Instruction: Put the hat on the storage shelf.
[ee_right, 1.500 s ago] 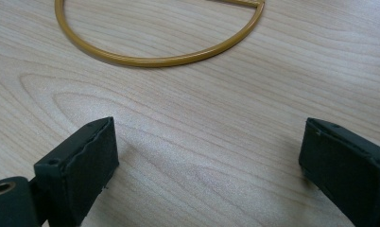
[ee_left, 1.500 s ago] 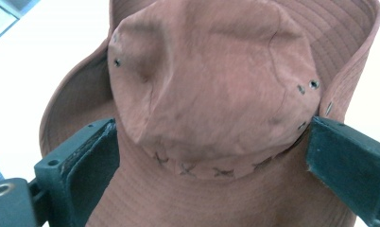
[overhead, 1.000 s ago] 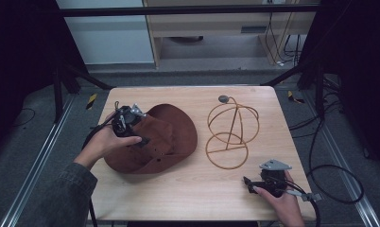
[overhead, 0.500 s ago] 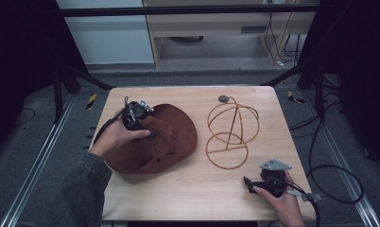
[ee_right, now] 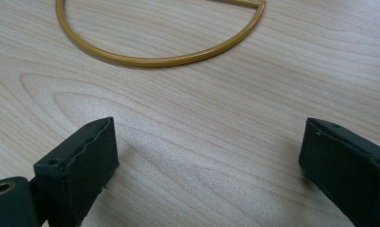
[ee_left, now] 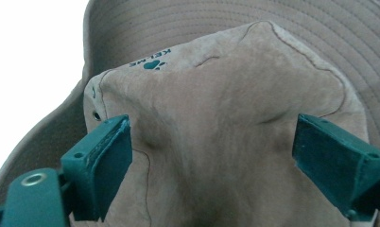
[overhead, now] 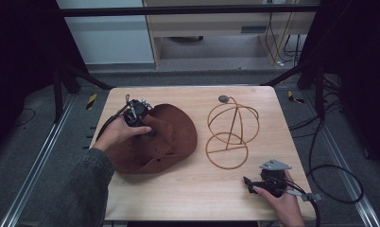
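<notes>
The left tool (overhead: 150,131) is closing its jaws around the crown of the brown hat (overhead: 176,137), which is lying on the left of the table (overhead: 188,198), though the pads are not yet pinching it. The right tool (overhead: 248,182) is resting released at the near right. The wire hat stand (overhead: 231,135) is standing bare, so the lifting and placing are still ahead.

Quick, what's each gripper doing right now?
Left gripper: jaws closing around the brown hat, not yet gripping.
Right gripper: open, holding nothing.
</notes>
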The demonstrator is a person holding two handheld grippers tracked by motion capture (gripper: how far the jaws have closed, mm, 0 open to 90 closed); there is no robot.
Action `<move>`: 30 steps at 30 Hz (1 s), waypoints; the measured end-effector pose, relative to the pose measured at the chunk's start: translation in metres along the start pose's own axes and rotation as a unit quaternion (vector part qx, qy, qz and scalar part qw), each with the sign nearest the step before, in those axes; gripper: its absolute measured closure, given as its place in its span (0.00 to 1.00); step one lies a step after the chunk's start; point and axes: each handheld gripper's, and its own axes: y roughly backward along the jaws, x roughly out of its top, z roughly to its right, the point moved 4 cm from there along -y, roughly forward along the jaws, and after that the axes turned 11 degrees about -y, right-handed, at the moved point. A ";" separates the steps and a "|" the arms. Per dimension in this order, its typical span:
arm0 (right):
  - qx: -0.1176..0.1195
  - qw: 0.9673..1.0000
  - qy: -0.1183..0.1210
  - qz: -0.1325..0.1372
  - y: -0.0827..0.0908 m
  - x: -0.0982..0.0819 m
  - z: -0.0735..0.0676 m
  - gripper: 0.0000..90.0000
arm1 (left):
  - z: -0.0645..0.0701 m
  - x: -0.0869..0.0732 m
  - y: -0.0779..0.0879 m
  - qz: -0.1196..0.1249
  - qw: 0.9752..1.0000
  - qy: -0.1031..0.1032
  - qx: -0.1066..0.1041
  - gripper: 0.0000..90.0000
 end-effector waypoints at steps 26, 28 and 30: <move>0.000 1.000 0.000 0.000 0.000 0.000 0.000 0.06 | 0.003 -0.006 -0.005 0.007 1.000 0.004 -0.011 0.99; 0.000 1.000 0.000 0.000 0.000 0.000 0.000 0.06 | 0.003 -0.006 0.000 0.011 1.000 0.004 -0.009 0.99; 0.000 1.000 0.000 0.000 0.000 0.000 0.000 0.06 | 0.003 -0.006 0.001 0.014 1.000 0.004 -0.008 0.99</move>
